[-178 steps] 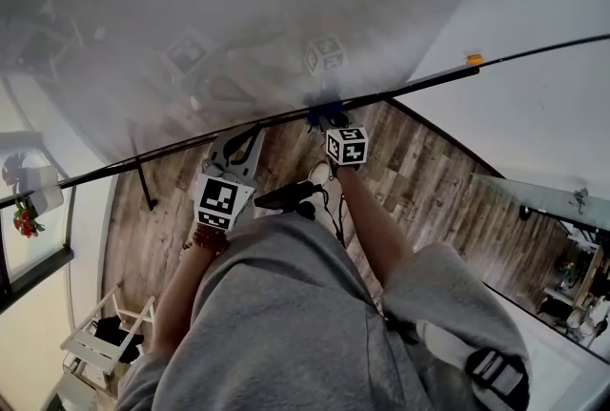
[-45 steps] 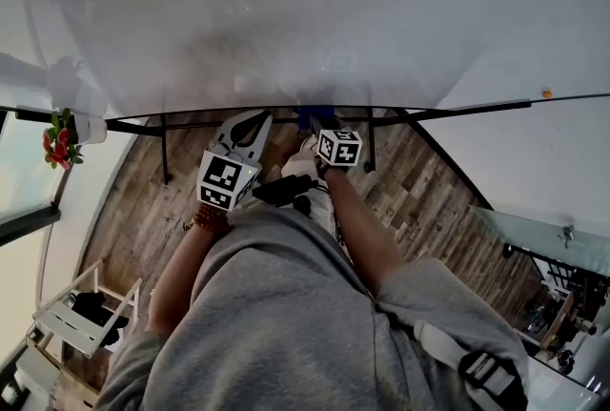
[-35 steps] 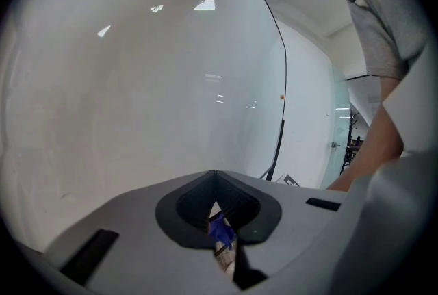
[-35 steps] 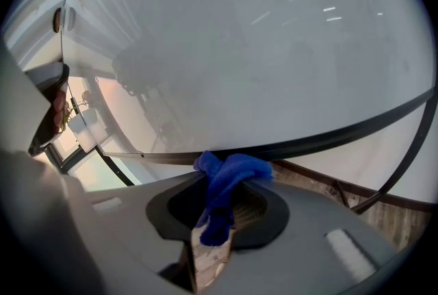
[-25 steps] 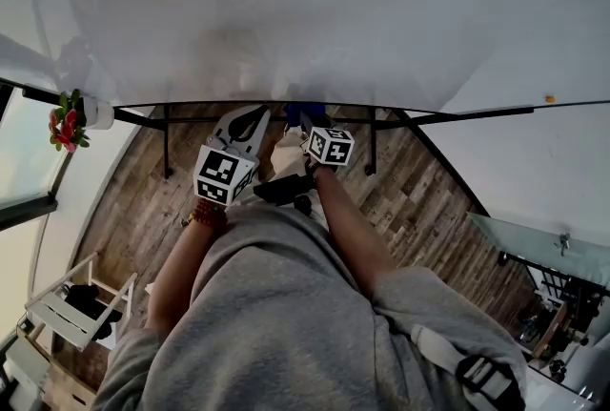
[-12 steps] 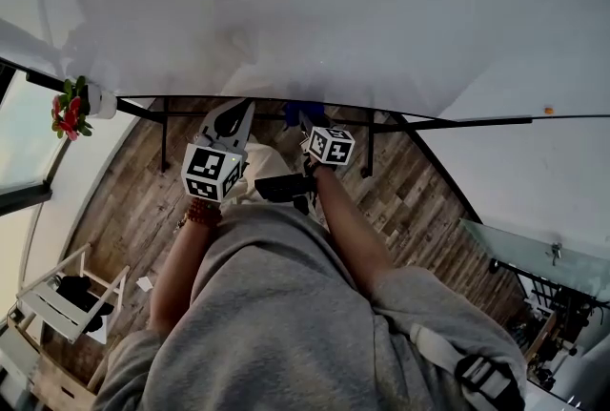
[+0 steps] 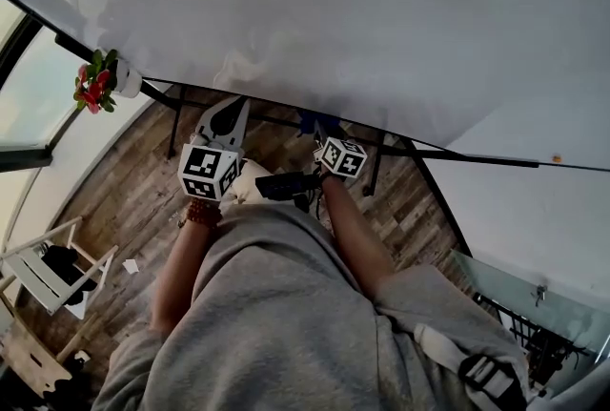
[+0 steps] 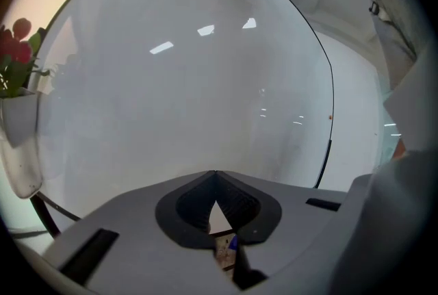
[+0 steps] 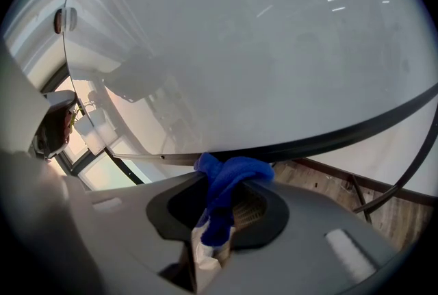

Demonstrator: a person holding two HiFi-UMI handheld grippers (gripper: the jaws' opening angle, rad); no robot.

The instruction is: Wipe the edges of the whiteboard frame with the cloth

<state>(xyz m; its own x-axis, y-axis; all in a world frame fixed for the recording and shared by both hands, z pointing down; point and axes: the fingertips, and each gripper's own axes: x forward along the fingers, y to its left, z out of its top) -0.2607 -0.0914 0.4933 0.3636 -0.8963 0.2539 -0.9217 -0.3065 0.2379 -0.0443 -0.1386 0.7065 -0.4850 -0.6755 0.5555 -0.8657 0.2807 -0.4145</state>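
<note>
The right claw [image 9: 226, 199] is clamped on a blue cloth [image 9: 231, 176], whose bunched end sticks out past the jaw tips and touches the dark bottom frame [image 9: 328, 139] of the whiteboard [image 9: 260, 47]. In the head view this claw [image 7: 317, 126] sits right at the lower frame [image 7: 457, 154], with the cloth [image 7: 320, 122] showing as a small blue patch against that edge, roughly at the middle of the board's [image 7: 334, 9] width.

The left claw [image 8: 215, 181] has its jaws brought together at the tips with nothing between them; it points at the white board surface [image 8: 191, 81], whose thin dark frame [image 8: 332, 102] curves down at the right. In the head view it [image 7: 225, 117] lies just to the left of the right claw, close under the same lower edge.

A white pot of red flowers [image 7: 97, 85] hangs by the board's left corner. Under the board lies a wood plank floor [image 7: 124, 190], and a black stand leg [image 7: 177, 121] reaches down to it. The person wears a grey top [image 7: 276, 304] and a bead bracelet [image 7: 200, 212] on the left wrist.
</note>
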